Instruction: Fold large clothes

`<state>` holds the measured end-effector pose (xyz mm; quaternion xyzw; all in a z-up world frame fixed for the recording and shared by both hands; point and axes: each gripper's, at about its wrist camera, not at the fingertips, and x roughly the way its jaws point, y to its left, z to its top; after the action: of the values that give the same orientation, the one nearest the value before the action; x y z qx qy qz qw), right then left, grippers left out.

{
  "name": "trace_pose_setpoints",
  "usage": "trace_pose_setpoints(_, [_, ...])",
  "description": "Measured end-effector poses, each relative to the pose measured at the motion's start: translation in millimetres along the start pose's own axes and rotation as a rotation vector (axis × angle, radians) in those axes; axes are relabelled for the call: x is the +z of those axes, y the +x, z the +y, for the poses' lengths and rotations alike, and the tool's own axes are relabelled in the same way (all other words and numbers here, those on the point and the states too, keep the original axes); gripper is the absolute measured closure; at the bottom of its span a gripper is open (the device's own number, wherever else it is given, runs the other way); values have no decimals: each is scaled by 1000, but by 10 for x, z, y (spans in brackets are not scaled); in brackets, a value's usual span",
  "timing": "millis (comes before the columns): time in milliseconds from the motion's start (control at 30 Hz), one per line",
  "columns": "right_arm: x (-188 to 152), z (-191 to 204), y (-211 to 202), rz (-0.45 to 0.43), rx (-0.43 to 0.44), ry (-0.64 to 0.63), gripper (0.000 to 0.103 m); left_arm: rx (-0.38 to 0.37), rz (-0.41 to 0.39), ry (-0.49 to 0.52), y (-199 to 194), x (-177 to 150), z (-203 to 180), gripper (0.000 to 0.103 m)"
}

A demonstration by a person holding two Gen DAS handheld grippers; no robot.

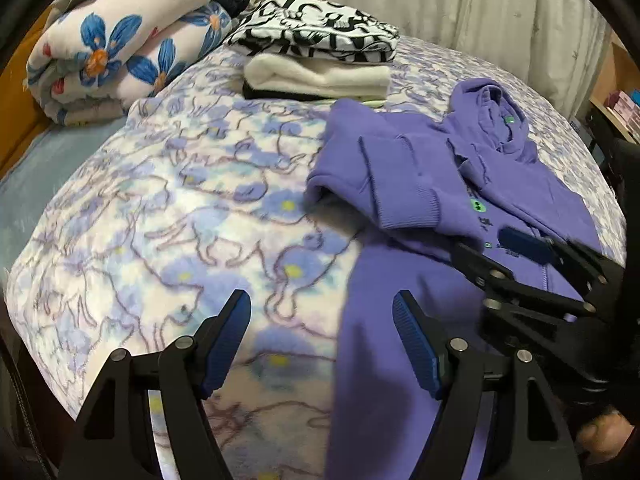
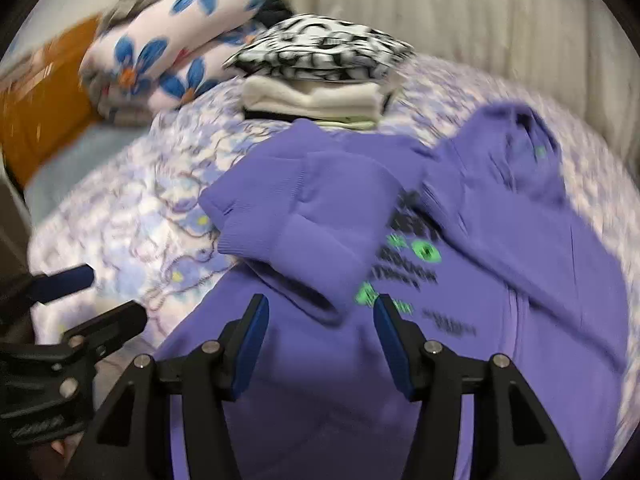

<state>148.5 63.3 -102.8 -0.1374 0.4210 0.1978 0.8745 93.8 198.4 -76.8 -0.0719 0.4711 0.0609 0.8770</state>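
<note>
The purple hoodie [image 2: 320, 360] lies face up on the flowered bedspread [image 1: 160, 200], filling the centre and right of the right wrist view. One sleeve [image 2: 304, 216] is folded across the chest, its ribbed cuff resting beside the green print; the hood [image 2: 516, 148] sits at upper right. Judged from this lay, the sleeve has been brought inward to narrow the garment for the next fold.

The right claw [image 2: 320, 344] hangs over the lower body of the hoodie, jaws roughly half apart, nothing between them. The cloth lies below and ahead of it, untouched.

The left claw [image 1: 322, 344] has jaws set wide and empty, straddling the hoodie's left edge where it meets the bedspread.

A stack of folded clothes [image 1: 316, 68] sits at upper centre, just beyond the hoodie, likely finished items. A rolled flowered quilt [image 1: 120, 40] occupies the upper left.
</note>
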Motion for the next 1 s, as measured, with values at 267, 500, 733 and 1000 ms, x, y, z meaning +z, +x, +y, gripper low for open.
trace_pose_setpoints(267, [267, 192, 340, 15, -118, -154, 87, 18, 18, -55, 70, -43, 228, 31])
trace_pose_setpoints(500, [732, -758, -651, -303, -36, 194, 91, 25, 2, -61, 18, -39, 265, 31])
trace_pose_setpoints(733, [94, -2070, -837, -235, -203, 596, 79, 1, -6, -25, -12, -47, 89, 31])
trace_pose_setpoints(1000, [-1072, -2589, -475, 56, -155, 766, 60, -25, 22, 43, 154, 84, -195, 31])
